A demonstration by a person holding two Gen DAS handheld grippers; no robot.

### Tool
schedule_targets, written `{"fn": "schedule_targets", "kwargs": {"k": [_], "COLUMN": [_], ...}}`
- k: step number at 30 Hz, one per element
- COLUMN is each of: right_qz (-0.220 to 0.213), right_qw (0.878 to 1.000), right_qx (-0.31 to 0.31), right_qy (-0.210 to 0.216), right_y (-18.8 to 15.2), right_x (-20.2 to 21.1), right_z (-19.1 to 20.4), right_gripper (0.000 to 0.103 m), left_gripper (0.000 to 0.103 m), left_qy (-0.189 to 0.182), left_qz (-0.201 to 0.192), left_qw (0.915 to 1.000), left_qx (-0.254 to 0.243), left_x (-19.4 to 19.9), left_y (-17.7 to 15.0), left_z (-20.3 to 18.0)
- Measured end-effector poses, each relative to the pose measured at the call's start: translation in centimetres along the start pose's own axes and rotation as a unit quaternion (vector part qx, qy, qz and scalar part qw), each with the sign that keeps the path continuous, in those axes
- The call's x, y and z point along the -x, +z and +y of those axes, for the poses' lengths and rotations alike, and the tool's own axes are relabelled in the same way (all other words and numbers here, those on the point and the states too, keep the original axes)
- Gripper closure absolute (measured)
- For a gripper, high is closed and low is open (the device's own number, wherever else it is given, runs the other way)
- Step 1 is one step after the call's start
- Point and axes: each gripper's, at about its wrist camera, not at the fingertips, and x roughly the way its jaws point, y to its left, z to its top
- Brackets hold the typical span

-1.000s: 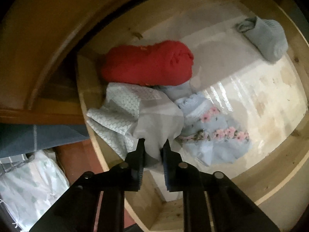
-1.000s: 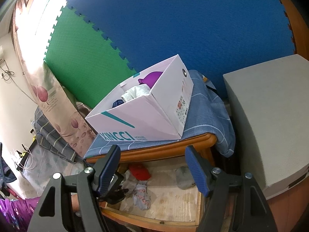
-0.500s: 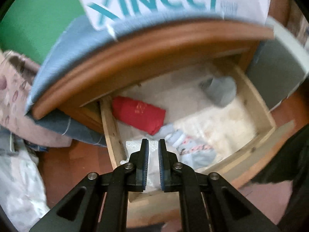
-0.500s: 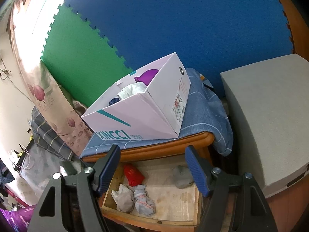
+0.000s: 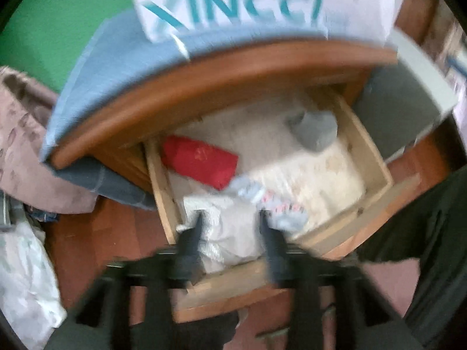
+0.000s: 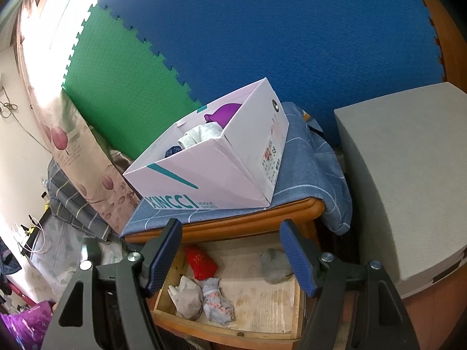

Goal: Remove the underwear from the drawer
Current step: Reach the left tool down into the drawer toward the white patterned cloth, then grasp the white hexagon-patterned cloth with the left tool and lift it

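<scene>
The left gripper (image 5: 230,224) hung above the open drawer (image 5: 370,157) with its jaws apart — they had just been opening, and they pressed on nothing. The white underwear (image 5: 233,233) lay below them in the drawer's front left corner, beside the flowered piece (image 6: 217,303). The right gripper (image 6: 230,250) waited higher up — jaws wide, empty.

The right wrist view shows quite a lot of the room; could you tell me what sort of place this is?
Probably a bedroom at home: an open wooden drawer of small clothes, folded bedding piled at the left, and foam mats lining the wall.
</scene>
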Motion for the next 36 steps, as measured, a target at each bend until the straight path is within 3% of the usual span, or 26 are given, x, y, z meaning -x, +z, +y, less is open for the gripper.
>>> {"fn": "schedule_targets", "kwargs": {"k": [1, 3, 7, 10, 17, 22, 24, 26, 27, 28, 31, 36], "right_qz": [0.000, 0.001, 0.003, 0.005, 0.015, 0.017, 0.018, 0.019, 0.020, 0.020, 0.019, 0.018], "right_qw": [1.000, 1.000, 1.000, 1.000, 1.000, 1.000, 1.000, 1.000, 1.000, 1.000, 1.000, 1.000], "right_qx": [0.001, 0.001, 0.000, 0.000, 0.006, 0.008, 0.008, 0.009, 0.009, 0.010, 0.009, 0.005], "right_qy": [0.001, 0.001, 0.003, 0.006, 0.011, 0.012, 0.012, 0.011, 0.011, 0.010, 0.010, 0.007], "right_y": [0.0, 0.0, 0.0, 0.0, -0.1, -0.1, -0.1, -0.1, -0.1, -0.1, -0.1, -0.2], "right_x": [0.0, 0.0, 0.0, -0.2, -0.6, -0.7, -0.7, -0.7, -0.8, -0.8, -0.7, -0.6], "right_z": [0.0, 0.0, -0.1, 0.0, 0.4, 0.5, 0.5, 0.5, 0.6, 0.6, 0.5, 0.3], "right_gripper": [0.032, 0.032, 0.032, 0.032, 0.032, 0.032, 0.032, 0.032, 0.032, 0.032, 0.032, 0.032], "left_gripper": [0.038, 0.034, 0.033, 0.033, 0.030, 0.014, 0.014, 0.017, 0.032, 0.058, 0.072, 0.077], "left_qy": [0.002, 0.008, -0.006, -0.011, -0.055, -0.074, -0.077, -0.087, -0.087, -0.093, -0.099, -0.118], "left_qz": [0.006, 0.031, 0.109, 0.175, 0.218, 0.241, 0.248, 0.244, 0.232, 0.224, 0.213, 0.149], "left_qw": [1.0000, 0.9994, 0.9937, 0.9819, 0.9606, 0.9427, 0.9376, 0.9354, 0.9378, 0.9387, 0.9385, 0.9471], "left_qx": [-0.006, -0.011, 0.026, 0.073, 0.163, 0.219, 0.232, 0.241, 0.243, 0.245, 0.253, 0.259], "left_x": [-0.8, -2.8, -7.1, -9.9, -12.9, -14.6, -15.2, -15.4, -15.1, -14.8, -14.3, -10.4], "left_y": [0.2, 0.8, 1.6, 1.4, 0.5, -0.4, -0.8, -1.3, -1.3, -1.5, -2.0, -2.1], "left_z": [-0.4, -0.9, -0.1, 1.5, 4.0, 5.6, 6.0, 6.4, 6.5, 6.6, 7.3, 7.3]}}
